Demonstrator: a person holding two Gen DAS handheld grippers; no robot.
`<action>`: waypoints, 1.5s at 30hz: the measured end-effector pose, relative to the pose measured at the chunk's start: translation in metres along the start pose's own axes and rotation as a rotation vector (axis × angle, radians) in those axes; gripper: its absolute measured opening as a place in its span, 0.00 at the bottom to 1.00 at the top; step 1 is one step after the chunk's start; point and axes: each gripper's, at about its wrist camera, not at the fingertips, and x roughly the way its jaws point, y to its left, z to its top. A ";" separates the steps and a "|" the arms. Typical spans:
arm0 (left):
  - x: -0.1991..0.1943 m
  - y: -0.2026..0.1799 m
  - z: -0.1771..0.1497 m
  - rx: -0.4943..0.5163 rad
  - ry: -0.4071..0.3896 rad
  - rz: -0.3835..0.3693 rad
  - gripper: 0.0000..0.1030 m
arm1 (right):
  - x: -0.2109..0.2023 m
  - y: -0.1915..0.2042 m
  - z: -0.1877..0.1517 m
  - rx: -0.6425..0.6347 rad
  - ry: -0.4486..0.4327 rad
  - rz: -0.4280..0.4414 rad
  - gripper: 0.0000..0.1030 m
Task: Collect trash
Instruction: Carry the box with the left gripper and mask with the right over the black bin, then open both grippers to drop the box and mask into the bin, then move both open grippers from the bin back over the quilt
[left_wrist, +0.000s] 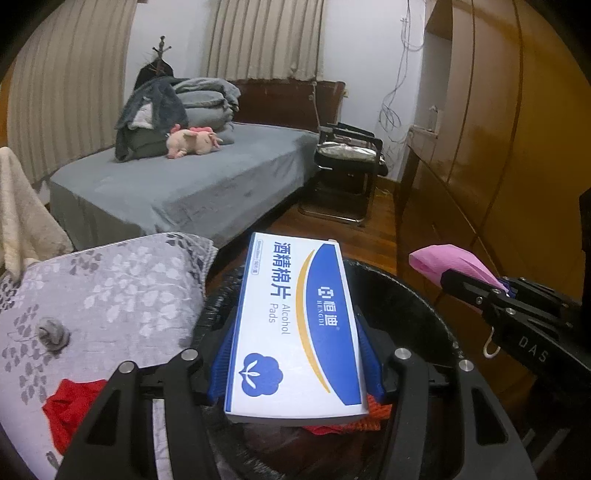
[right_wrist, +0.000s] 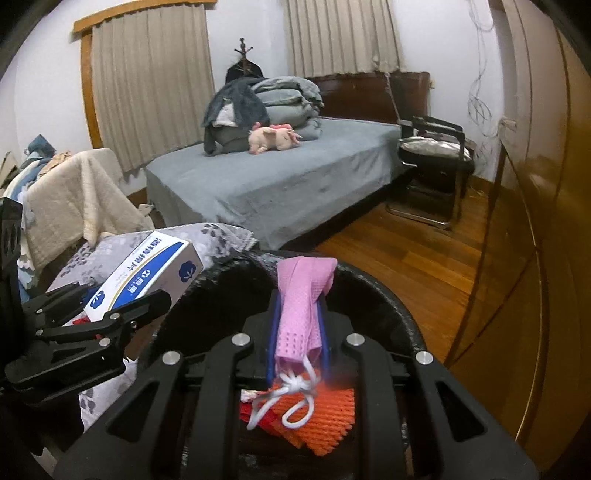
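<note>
Now | left gripper (left_wrist: 295, 369) jaws clamp alcohol-pad box (left_wrist: 295, 325) | right gripper (right_wrist: 299, 339) jaws pinch pink mask (right_wrist: 301, 306)

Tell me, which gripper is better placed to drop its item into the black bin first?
Right. The right gripper holds the pink mask directly above the black bin opening, over the orange trash. The left gripper holds the alcohol pads box nearer the bin's left rim.

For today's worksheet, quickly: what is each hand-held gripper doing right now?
Left hand-held gripper: closed on the alcohol pads box.
Right hand-held gripper: closed on the pink face mask.
</note>
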 end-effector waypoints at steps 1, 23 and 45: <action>0.004 -0.001 0.000 0.003 0.004 -0.004 0.55 | 0.002 -0.002 -0.001 0.002 0.004 -0.004 0.17; 0.062 -0.006 -0.005 0.023 0.073 -0.060 0.72 | 0.049 -0.027 -0.026 0.015 0.100 -0.055 0.49; -0.061 0.081 -0.004 -0.122 -0.079 0.119 0.93 | -0.010 0.056 0.006 -0.056 -0.060 0.073 0.92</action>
